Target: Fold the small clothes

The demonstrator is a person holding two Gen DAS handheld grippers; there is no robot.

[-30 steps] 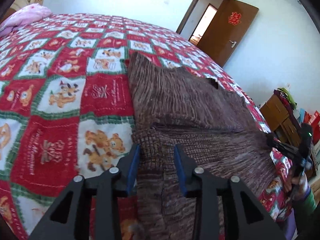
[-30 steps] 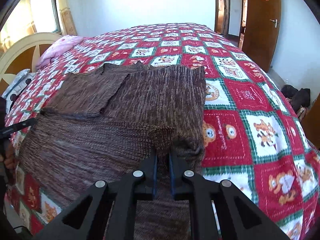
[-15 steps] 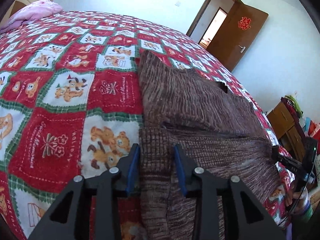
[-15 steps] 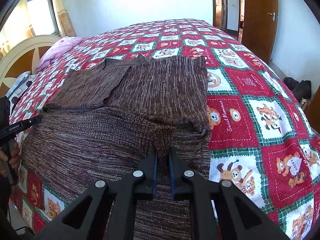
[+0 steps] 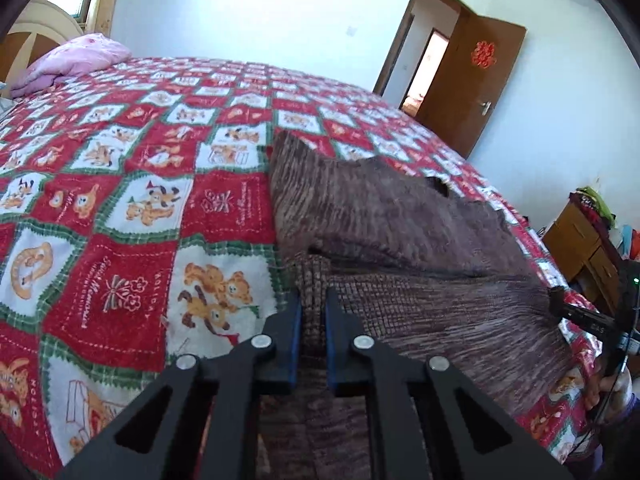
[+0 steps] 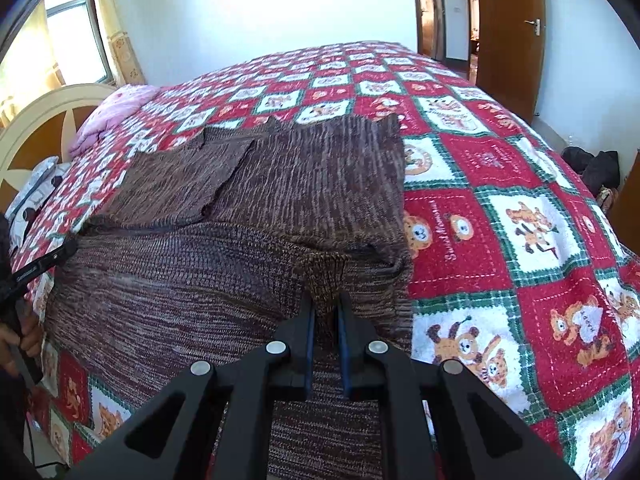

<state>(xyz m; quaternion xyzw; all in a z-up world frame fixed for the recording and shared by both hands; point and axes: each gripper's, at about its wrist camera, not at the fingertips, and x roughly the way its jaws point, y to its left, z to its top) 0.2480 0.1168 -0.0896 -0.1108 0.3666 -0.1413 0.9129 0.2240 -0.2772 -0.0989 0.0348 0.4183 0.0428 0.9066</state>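
A brown knitted sweater [image 5: 400,220] lies on the bed, its lower part folded over near me. My left gripper [image 5: 312,300] is at the sweater's left corner, its jaws closing and the blue pads pressing a pinch of the ribbed edge. My right gripper [image 6: 325,300] is shut on the ribbed edge at the sweater [image 6: 300,184] right corner. Each gripper shows in the other's view: the right one [image 5: 576,314] at the far right in a hand, the left one [image 6: 40,264] at the far left.
A red, white and green patchwork quilt [image 5: 120,200] covers the bed. A pink blanket [image 5: 76,60] lies by the headboard [image 6: 36,128]. A brown door [image 5: 472,80] stands open at the back right. A wooden cabinet [image 5: 580,252] stands beside the bed.
My left gripper's jaws have closed from open around the sweater's edge to pinching it, and the gripper has lifted a little. The right gripper has stayed shut on the fabric.
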